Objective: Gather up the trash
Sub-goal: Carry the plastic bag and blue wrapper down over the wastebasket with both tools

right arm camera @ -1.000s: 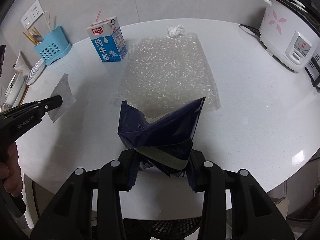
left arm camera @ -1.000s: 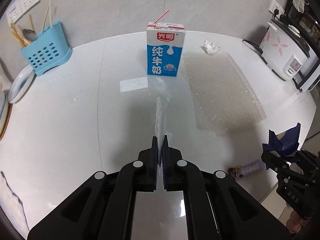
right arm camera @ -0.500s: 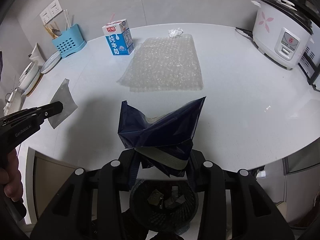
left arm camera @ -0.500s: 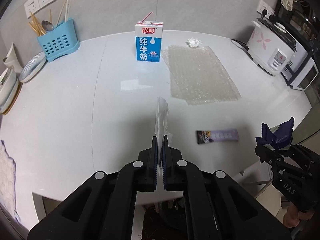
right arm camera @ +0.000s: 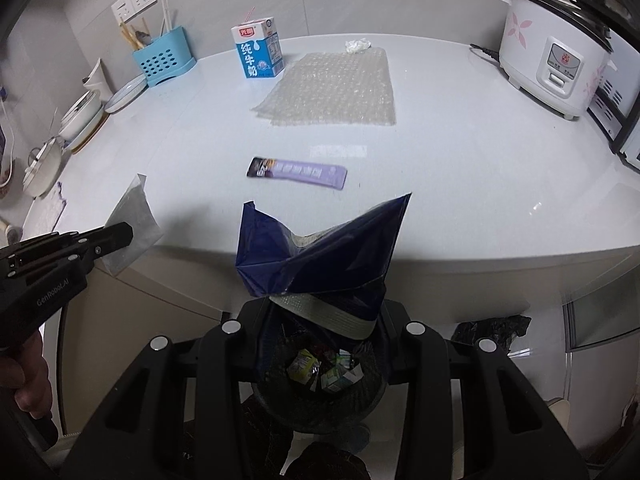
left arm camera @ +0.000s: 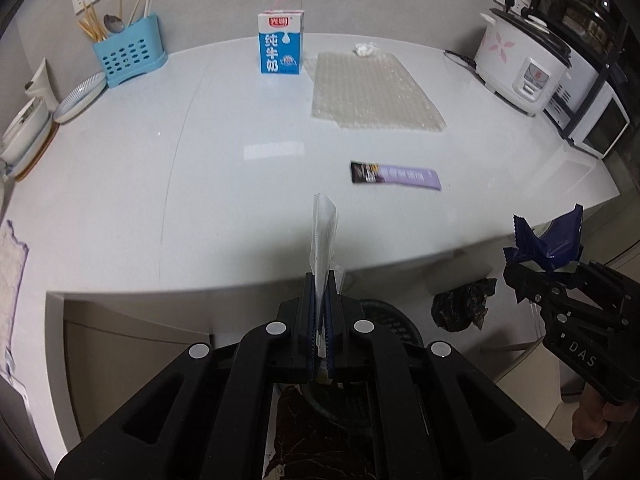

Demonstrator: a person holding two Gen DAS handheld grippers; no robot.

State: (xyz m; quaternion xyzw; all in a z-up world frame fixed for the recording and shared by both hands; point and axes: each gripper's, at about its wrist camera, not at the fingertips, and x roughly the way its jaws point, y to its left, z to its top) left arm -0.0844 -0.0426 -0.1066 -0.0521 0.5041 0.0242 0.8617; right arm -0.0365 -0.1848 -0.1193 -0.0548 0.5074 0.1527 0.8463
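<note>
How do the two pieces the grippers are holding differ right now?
The clear plastic wrapper in the left gripper is see-through, thin and flat; the dark blue bag in the right gripper is opaque, bulkier and crumpled. Both are clamped, off the table, near the trash bin.

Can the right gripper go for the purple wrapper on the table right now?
Probably not yet. The right gripper is shut on the dark blue bag, so it has no free jaws. The purple wrapper lies flat in the open on the table, nothing blocking it once the bag is dropped.
</note>
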